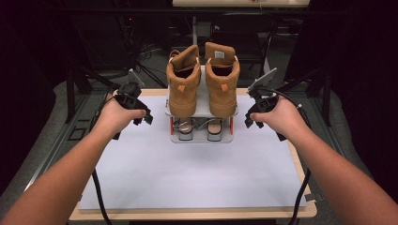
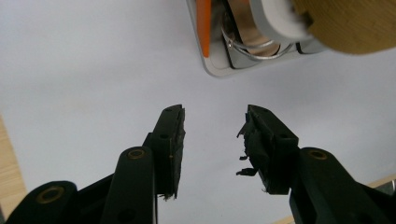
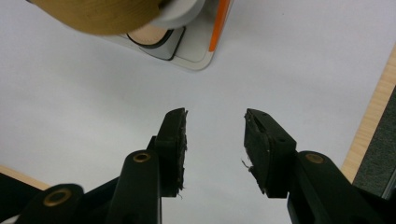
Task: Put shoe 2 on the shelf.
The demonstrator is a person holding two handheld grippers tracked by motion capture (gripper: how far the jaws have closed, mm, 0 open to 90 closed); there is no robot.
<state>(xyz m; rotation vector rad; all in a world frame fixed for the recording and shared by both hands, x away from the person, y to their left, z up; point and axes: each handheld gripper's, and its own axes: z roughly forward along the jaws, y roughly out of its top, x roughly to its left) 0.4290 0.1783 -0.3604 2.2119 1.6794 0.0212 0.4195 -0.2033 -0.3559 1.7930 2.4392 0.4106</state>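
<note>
Two tan high-top boots, the left one [image 1: 183, 84] and the right one [image 1: 221, 79], stand heels toward me on the top shelf of a small white two-tier rack [image 1: 202, 136] at the far middle of the table. A pair of shoes lies on the lower shelf [image 1: 215, 129]. My left gripper [image 1: 143, 116] hovers left of the rack, jaws open, nothing between them; in the left gripper view its gripper [image 2: 215, 122] points at bare white mat below the rack corner [image 2: 219, 70]. My right gripper [image 1: 250, 120] hovers right of the rack, open and empty, likewise in its own view [image 3: 215, 122].
A white mat [image 1: 187, 173] covers the wooden table [image 1: 300, 164], whose edge shows in the right gripper view [image 3: 373, 107]. Orange rack posts [image 3: 218, 23] stand near both grippers. Black stands, cables and dark floor surround the table.
</note>
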